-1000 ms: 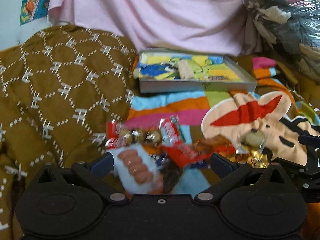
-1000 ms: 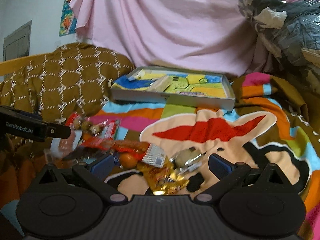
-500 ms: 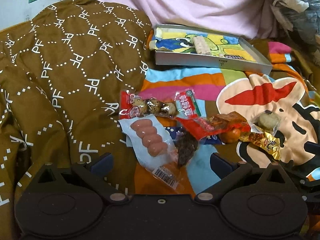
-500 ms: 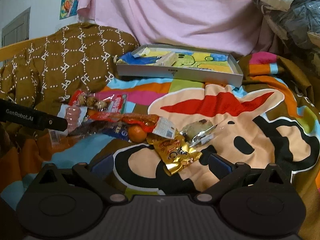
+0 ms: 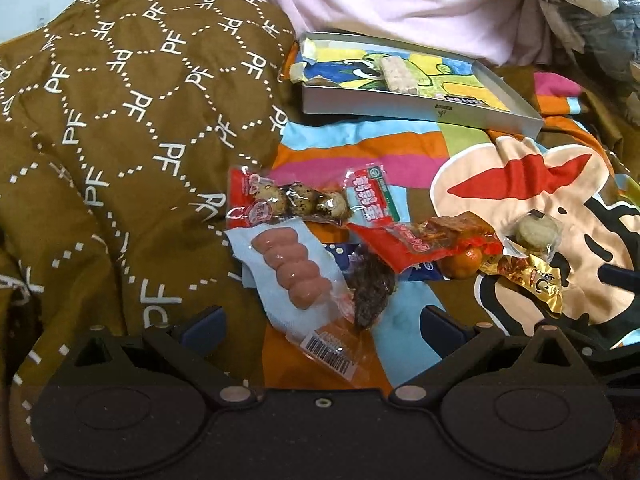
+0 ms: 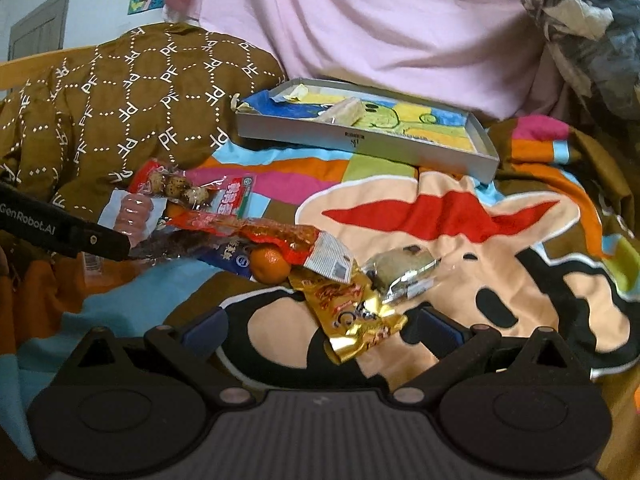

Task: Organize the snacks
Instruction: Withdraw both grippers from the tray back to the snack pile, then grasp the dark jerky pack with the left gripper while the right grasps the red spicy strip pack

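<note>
A heap of snacks lies on a colourful cartoon blanket. A pale blue sausage pack [image 5: 294, 276] sits nearest my left gripper [image 5: 322, 326], which is open just above its barcode end. Beside it are a quail egg pack [image 5: 296, 202], a dark dried snack [image 5: 370, 284], a red packet [image 5: 424, 240] and a small orange [image 5: 460, 264]. My right gripper [image 6: 320, 328] is open over a gold foil packet [image 6: 352, 312], next to a clear-wrapped round cake [image 6: 400, 268]. A grey tray [image 6: 360, 136] holding a pale bar [image 6: 344, 112] lies beyond.
A brown patterned quilt [image 5: 120, 140] bulges on the left. Pink cloth [image 6: 360, 28] hangs behind the tray, and a plastic-wrapped bundle [image 6: 588, 28] sits at the back right. The left gripper's black arm [image 6: 60, 232] crosses the right wrist view's left edge.
Both grippers have pulled back and tilted down since a second ago, so the snacks now lie further up in view. Nothing was picked up, and both stay open.
</note>
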### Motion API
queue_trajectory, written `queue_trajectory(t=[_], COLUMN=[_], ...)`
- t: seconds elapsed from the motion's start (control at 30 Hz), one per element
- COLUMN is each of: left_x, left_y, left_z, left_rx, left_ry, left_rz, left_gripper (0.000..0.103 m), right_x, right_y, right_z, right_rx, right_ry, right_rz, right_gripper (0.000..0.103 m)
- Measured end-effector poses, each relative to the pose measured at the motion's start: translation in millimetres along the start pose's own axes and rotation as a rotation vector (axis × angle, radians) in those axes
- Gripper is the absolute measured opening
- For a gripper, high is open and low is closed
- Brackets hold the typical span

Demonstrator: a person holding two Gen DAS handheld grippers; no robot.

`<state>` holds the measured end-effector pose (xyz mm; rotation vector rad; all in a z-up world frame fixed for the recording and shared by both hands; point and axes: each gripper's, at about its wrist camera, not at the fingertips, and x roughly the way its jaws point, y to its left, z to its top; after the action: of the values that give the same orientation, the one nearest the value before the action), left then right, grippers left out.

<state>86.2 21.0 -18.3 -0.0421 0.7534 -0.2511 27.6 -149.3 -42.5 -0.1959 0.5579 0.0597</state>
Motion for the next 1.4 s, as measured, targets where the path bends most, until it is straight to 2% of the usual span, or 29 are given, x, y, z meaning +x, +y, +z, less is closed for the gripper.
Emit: queue_trajectory(t=[0.23, 0.43, 0.53, 0.63, 0.7, 0.9, 1.13, 1.23, 1.33, 1.4], left_x=[11.9, 12.1, 13.5, 15.5, 18.3, 25.8, 24.9, 24.7, 24.4, 24.3], left_y=[-2.8, -12.5, -16.8, -20.0, -21.5, -20.6, -18.1, -18.1, -18.0, -17.6], left_z=[4.0, 4.1, 4.3, 5.5, 6.5, 9.2, 11.1, 11.6, 11.6, 11.5], left_rx=[0.055, 0.154, 0.206, 0.247, 0.272, 0.293, 0.287, 0.286, 0.292, 0.295], left_ry=[0.055, 0.033, 0.024, 0.014, 0.019, 0.038, 0.031, 0.029, 0.026, 0.025], left_rz=[-0.035, -0.039, -0.044, -0.052, -0.065, -0.111, -0.132, -0.137, -0.14, -0.143], left_gripper=[0.102, 0.102, 0.102, 0.102, 0.1, 0.087, 0.082, 0.082, 0.081, 0.079], right_x=[15.7, 33.6, 42.1, 48.2, 51.6, 64.6, 73.9, 77.5, 80.5, 82.5], right_y=[0.7, 12.4, 18.2, 23.1, 26.1, 38.2, 45.9, 52.8, 59.9, 64.4], right_z=[11.5, 17.0, 17.4, 19.9, 22.2, 25.4, 30.8, 29.3, 26.7, 25.1], right_rx=[-0.104, -0.267, -0.328, -0.374, -0.4, -0.502, -0.536, -0.568, -0.604, -0.626], right_ry=[-0.024, -0.049, -0.053, -0.069, -0.081, -0.107, -0.127, -0.134, -0.135, -0.132], right_rz=[-0.024, -0.054, -0.047, -0.02, 0.012, 0.018, 0.031, 0.024, 0.017, 0.01], right_gripper=[0.103, 0.103, 0.102, 0.098, 0.089, 0.076, 0.065, 0.056, 0.043, 0.028])
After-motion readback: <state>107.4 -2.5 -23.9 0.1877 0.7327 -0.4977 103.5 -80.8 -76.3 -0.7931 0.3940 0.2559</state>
